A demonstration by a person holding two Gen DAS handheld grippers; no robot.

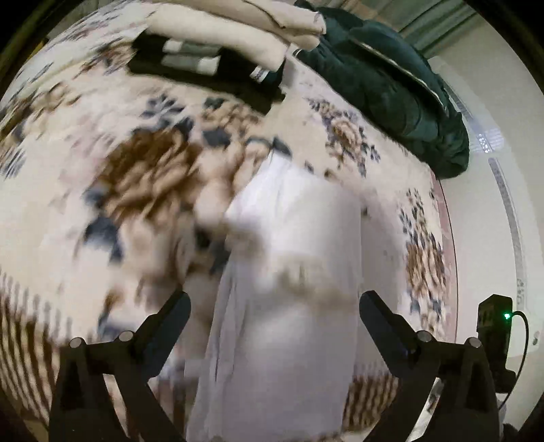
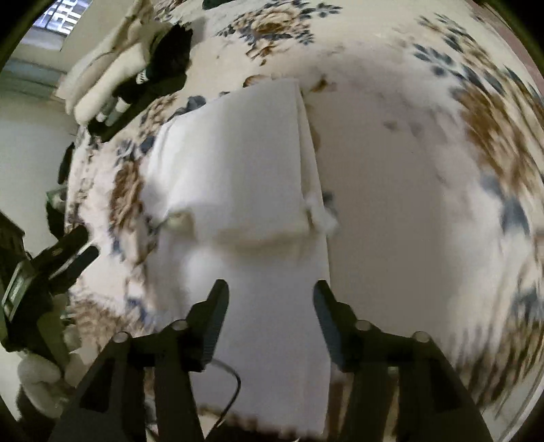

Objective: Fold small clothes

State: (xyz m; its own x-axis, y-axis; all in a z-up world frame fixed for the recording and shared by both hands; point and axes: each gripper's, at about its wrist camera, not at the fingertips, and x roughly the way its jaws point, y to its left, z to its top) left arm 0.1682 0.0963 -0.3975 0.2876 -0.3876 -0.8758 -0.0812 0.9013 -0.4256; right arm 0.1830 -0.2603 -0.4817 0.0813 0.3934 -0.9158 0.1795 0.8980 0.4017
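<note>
A white garment lies partly folded on the floral bedspread; the view is blurred by motion. My left gripper is open above its near end, holding nothing. In the right wrist view the same white garment has its upper part folded over. My right gripper is open just above the garment's near part, empty. The left gripper shows at the left edge of the right wrist view.
A stack of folded cream clothes lies on a black striped garment at the far side of the bed. A dark green quilted jacket lies at the bed's far right. The cream stack also shows in the right wrist view.
</note>
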